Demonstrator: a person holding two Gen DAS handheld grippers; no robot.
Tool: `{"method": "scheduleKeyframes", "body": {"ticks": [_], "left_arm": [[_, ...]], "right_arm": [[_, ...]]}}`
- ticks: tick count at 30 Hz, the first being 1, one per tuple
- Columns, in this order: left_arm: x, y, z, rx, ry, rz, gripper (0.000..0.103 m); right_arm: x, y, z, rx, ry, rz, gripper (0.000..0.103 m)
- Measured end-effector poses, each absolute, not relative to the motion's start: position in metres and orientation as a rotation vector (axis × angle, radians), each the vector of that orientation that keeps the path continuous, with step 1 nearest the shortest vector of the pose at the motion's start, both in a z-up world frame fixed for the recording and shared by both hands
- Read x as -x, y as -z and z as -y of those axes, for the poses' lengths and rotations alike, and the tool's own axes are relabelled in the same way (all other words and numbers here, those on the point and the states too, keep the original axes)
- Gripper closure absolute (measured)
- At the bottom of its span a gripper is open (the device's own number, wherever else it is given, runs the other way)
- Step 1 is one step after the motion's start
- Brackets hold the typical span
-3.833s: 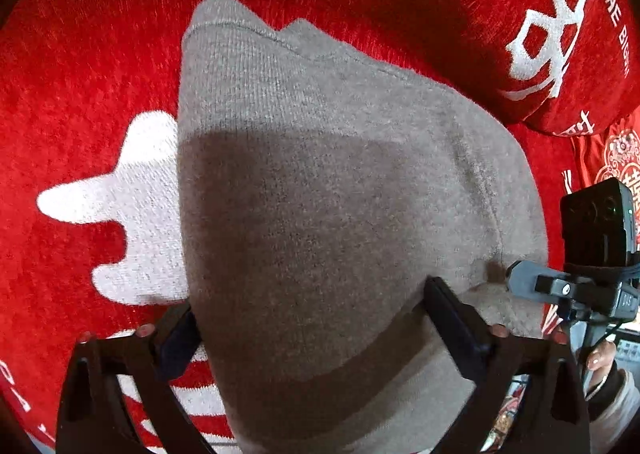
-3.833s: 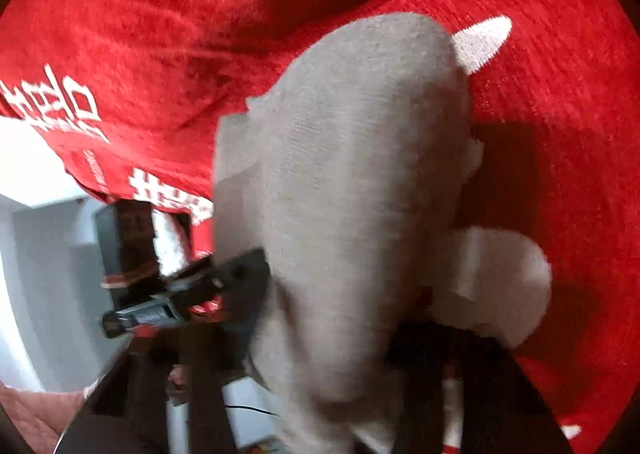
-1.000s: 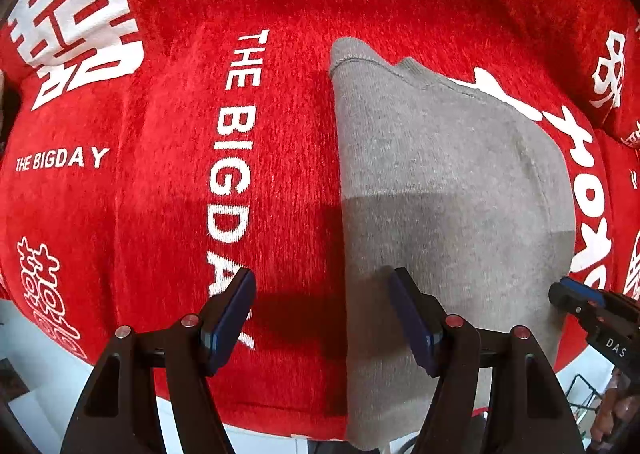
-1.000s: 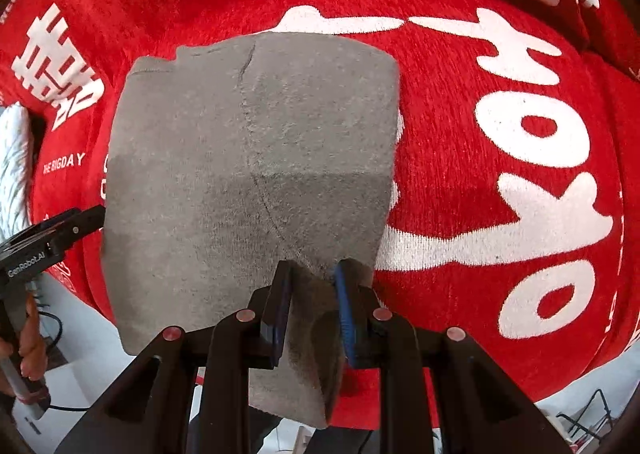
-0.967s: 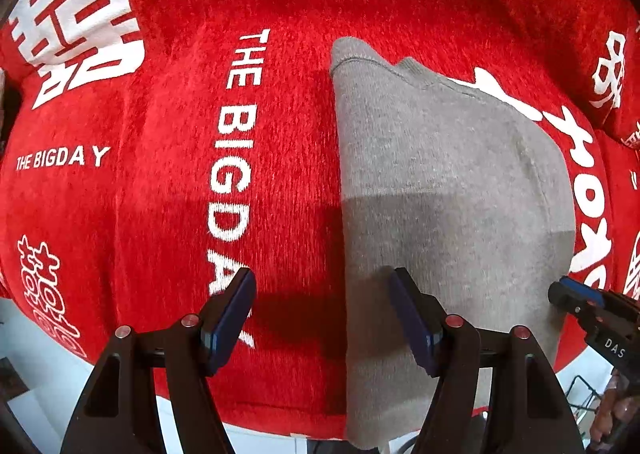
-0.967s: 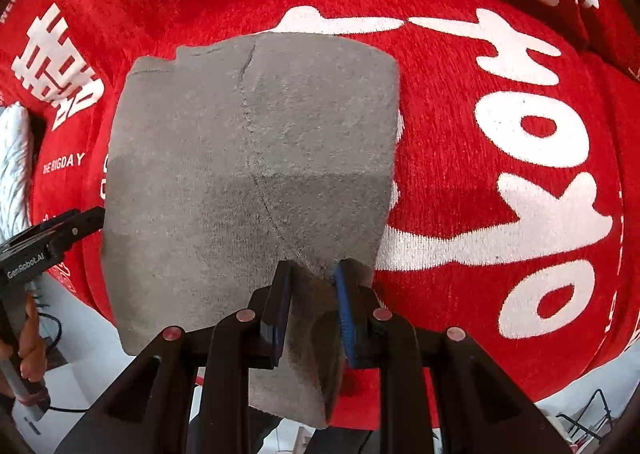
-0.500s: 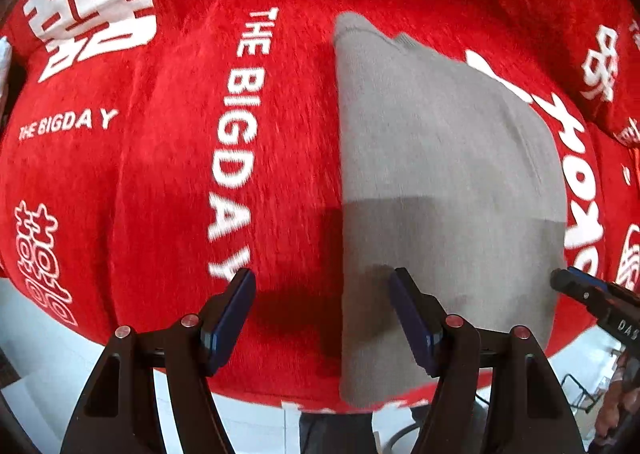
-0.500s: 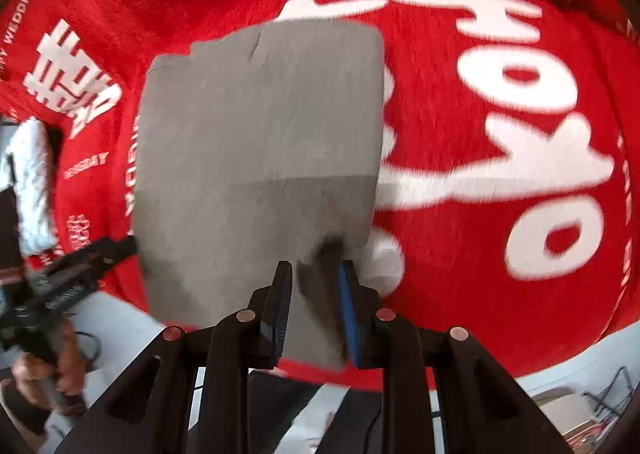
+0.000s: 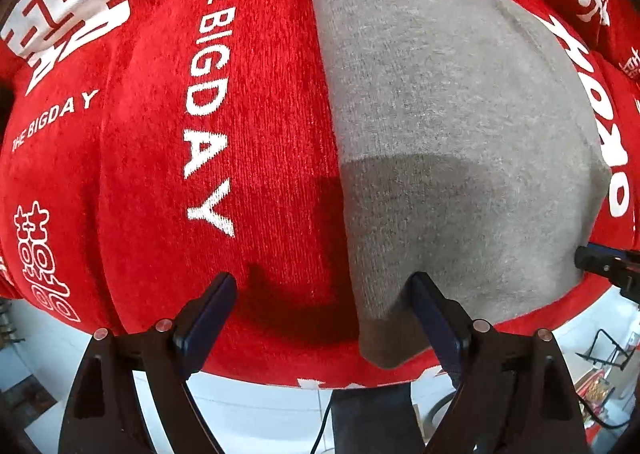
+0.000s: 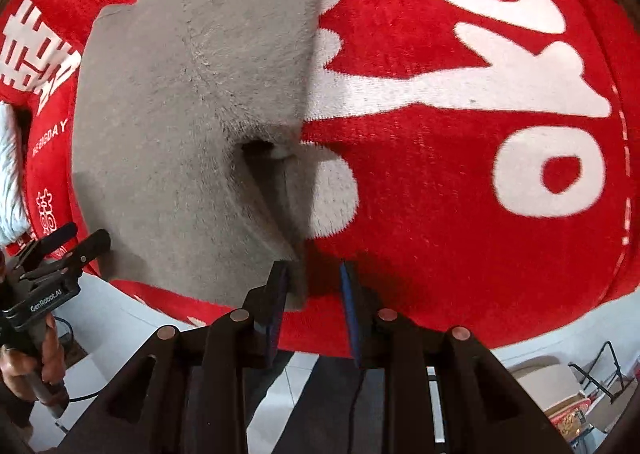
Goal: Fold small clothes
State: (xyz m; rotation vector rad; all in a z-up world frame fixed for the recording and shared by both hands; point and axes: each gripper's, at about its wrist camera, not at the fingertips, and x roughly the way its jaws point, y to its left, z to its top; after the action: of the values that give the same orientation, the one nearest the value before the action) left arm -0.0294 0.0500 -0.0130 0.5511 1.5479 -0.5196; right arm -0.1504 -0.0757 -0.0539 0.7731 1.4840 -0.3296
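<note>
The grey knitted garment (image 9: 448, 126) lies folded on a red blanket (image 9: 248, 126) printed with white lettering, its near edge reaching the front edge of the surface and one corner hanging a little past it. The step in hand looks like letting go after a fold and settling the cloth flat, so the sound way to do it is to draw both tools straight back and low, without catching a loose layer, and then check that the edges line up before any further fold. The left gripper (image 9: 322, 314) has its fingers wide apart, holding nothing; its right finger sits over the near left corner of the garment, while the left finger is over bare blanket. The right gripper (image 10: 313, 294) has its fingers a small way apart and empty, just at the garment's near right corner, with the left finger touching or nearly touching the cloth edge; I cannot tell which. In the right wrist view the near right part is not flat: a raised ridge runs from that corner up to a small dark opening, which probably wants smoothing. The knit looks soft, thick and slightly fuzzy, with a faint seam line across the upper layer.
</note>
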Motion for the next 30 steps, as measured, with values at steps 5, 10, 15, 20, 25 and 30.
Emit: {"method": "scheduleKeyframes", "body": {"ticks": [5,10,15,20,25,30], "left_arm": [[0.028,0.002,-0.051,-0.533,0.501,-1.557,0.014],[0.026,-0.01,-0.053,-0.522,0.496,-1.563,0.014],[0.025,-0.022,-0.051,-0.518,0.502,-1.554,0.014],[0.026,-0.041,-0.047,-0.49,0.512,-1.542,0.014],[0.029,-0.055,-0.044,-0.502,0.51,-1.538,0.014],[0.025,-0.077,-0.033,-0.541,0.517,-1.497,0.014]], "right_arm": [[0.151,0.04,0.078,-0.788,0.341,-1.476,0.075],[0.141,0.031,0.074,-0.78,0.326,-1.479,0.072],[0.131,0.02,0.066,-0.766,0.318,-1.483,0.072],[0.12,0.01,0.057,-0.759,0.333,-1.472,0.072],[0.113,-0.011,0.059,-0.744,0.358,-1.442,0.049],[0.106,-0.027,0.058,-0.741,0.365,-1.416,0.048]]}}
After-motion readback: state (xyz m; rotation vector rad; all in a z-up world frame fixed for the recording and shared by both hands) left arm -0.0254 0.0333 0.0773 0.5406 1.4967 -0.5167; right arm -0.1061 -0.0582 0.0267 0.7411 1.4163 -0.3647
